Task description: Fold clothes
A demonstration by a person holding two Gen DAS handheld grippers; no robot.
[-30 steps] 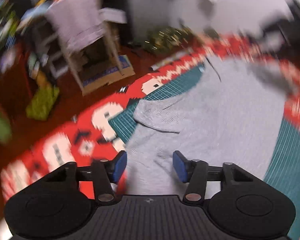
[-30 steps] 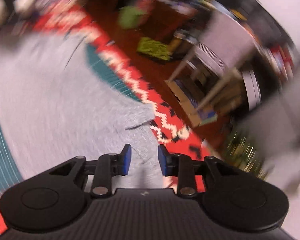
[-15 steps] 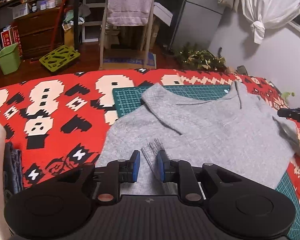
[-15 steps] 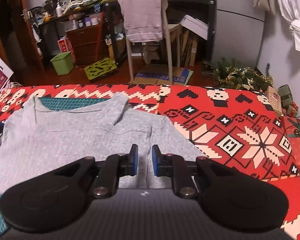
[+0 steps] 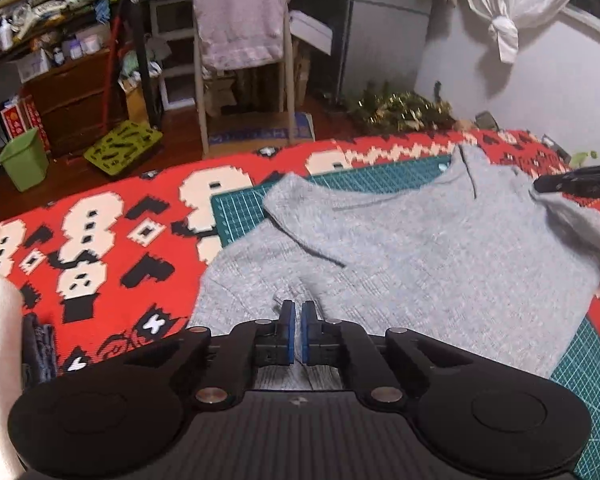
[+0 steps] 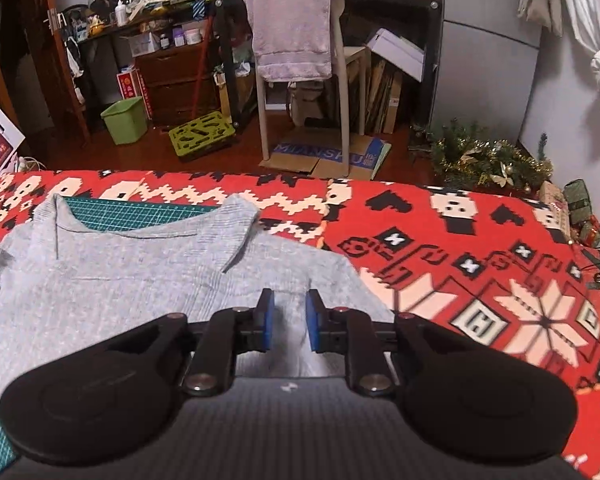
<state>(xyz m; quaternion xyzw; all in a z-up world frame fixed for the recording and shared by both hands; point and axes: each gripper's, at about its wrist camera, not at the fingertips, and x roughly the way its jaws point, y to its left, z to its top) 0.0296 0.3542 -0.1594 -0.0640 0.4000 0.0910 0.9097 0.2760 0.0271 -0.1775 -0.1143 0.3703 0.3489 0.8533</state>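
A grey knit sweater (image 5: pixel 440 264) lies spread over a green cutting mat (image 5: pixel 236 216) on a red patterned blanket (image 5: pixel 100 240). My left gripper (image 5: pixel 297 322) is low over the sweater's near left edge, its blue pads pinched on a raised ridge of the knit. In the right wrist view the same sweater (image 6: pixel 100 280) fills the left half. My right gripper (image 6: pixel 289 312) stands at its near right edge, with a fold of grey cloth between its pads and a small gap left. The left wrist view shows the right gripper's black body (image 5: pixel 576 182) with the sweater's corner lifted up to it.
Beyond the blanket's far edge are a chair draped with a towel (image 6: pixel 296 24), a green bin (image 6: pixel 125 120), a green crate (image 6: pixel 202 140), flat cardboard (image 6: pixel 332 156) and tinsel (image 6: pixel 488 160). Wrapped gifts (image 6: pixel 580 208) sit at the right, dark folded cloth (image 5: pixel 40 344) at the near left.
The left fingers have gone from wide open to pinched on the knit. Both views swung from blurred motion to steady. The right fingers' gap is nearly the same.
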